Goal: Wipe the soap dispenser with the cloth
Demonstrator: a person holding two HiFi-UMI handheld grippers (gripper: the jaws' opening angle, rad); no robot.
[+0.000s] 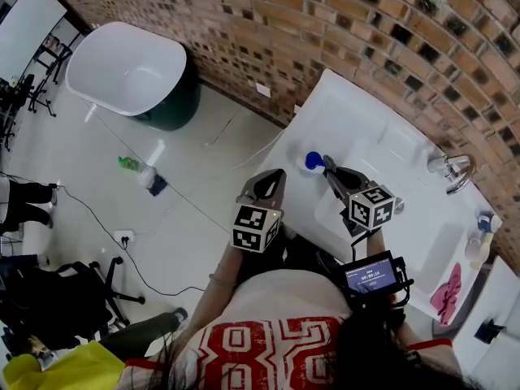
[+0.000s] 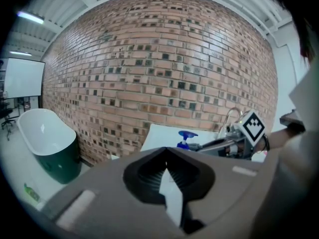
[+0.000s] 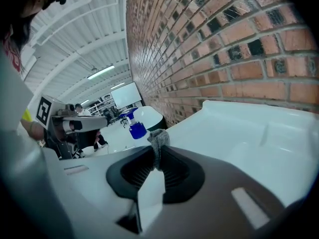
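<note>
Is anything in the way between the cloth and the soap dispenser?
Nothing that I can see. The right gripper pinches the cloth, and the dispenser stands just past it, with only bare counter showing between them.

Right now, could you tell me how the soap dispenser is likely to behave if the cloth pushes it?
The soap dispenser stands free on the smooth counter, so it would probably slide. Its blue pump sits high, so a push near the top may tip it. The cloth in the right claw looks soft, likely cushioning contact.
</note>
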